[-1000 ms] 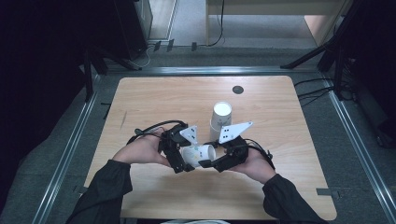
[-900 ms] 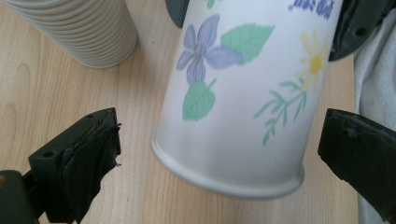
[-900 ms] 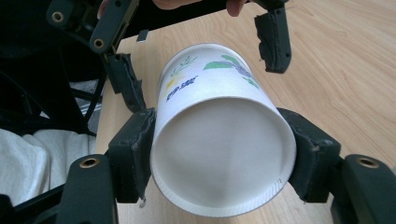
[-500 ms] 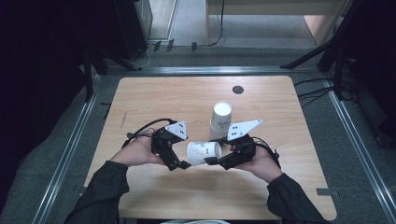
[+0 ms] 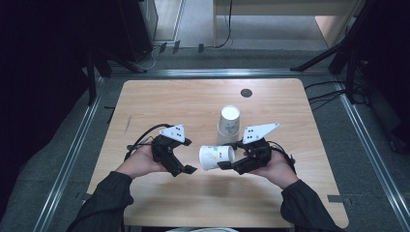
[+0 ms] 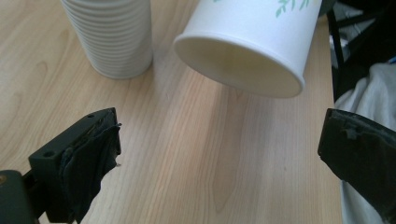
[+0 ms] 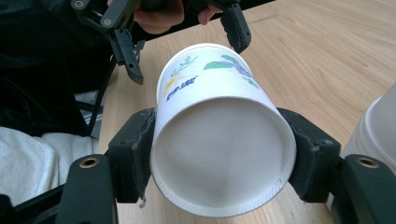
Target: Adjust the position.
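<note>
My right gripper (image 5: 231,157) is shut on a white paper cup (image 5: 215,157) with a leaf print, held on its side just above the table. In the right gripper view the cup's base (image 7: 223,156) faces the camera, squeezed between both black jaws. My left gripper (image 5: 186,155) stands open a little to the left of the cup's mouth, apart from it. In the left gripper view the cup's open rim (image 6: 240,63) hangs ahead between the spread pads (image 6: 91,156). A stack of white cups (image 5: 228,123) stands upside down just behind.
The wooden table (image 5: 159,104) has a dark round hole (image 5: 246,93) near its far edge. The cup stack (image 6: 112,37) is close to the held cup, at the far left in the left gripper view. Metal rails and dark floor surround the table.
Both grippers were together at the cup a second ago. The left gripper has let go, opened and drawn back to the left; the right gripper keeps the cup.
</note>
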Motion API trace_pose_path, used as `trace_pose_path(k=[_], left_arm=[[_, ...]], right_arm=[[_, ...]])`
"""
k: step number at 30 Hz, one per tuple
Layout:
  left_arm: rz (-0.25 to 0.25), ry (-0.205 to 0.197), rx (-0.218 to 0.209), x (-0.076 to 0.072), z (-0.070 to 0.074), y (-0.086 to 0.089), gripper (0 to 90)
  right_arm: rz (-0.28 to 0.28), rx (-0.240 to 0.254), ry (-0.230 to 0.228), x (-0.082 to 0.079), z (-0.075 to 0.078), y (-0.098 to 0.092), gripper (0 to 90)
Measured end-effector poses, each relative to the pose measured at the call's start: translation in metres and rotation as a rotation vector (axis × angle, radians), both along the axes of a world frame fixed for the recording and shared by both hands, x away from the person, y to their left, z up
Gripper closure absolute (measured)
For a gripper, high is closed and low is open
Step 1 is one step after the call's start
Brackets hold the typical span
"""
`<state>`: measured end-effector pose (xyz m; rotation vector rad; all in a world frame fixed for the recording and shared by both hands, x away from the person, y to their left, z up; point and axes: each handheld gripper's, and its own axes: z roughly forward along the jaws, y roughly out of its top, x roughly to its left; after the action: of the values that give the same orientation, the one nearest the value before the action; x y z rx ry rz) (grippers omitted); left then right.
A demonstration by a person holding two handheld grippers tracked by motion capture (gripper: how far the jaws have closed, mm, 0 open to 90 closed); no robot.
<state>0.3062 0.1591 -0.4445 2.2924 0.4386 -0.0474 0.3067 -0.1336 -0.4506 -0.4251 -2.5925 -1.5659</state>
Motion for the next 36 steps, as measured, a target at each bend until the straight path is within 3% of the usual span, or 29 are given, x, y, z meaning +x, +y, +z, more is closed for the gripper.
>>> trace_pose_path(k=[7,9,15,24,36], left_arm=[[0.018,0.038,-0.071,-0.006,-0.008,-0.006,0.0],[0.005,0.024,-0.07,-0.008,-0.01,-0.009,0.0],[-0.004,0.043,-0.094,-0.006,-0.015,-0.015,0.0],[-0.043,0.049,-0.17,-0.004,-0.014,-0.017,0.0],[-0.084,0.054,-0.205,-0.004,-0.017,-0.019,0.8]], right_arm=[[0.005,0.003,0.011,0.0,-0.001,-0.004,33.9],[0.007,0.011,0.013,0.0,-0.001,-0.005,33.9],[0.023,0.043,0.031,0.001,0.001,-0.006,33.9],[0.049,0.069,0.045,0.001,0.002,-0.003,33.9],[0.084,0.089,0.06,0.0,0.001,0.004,33.9]])
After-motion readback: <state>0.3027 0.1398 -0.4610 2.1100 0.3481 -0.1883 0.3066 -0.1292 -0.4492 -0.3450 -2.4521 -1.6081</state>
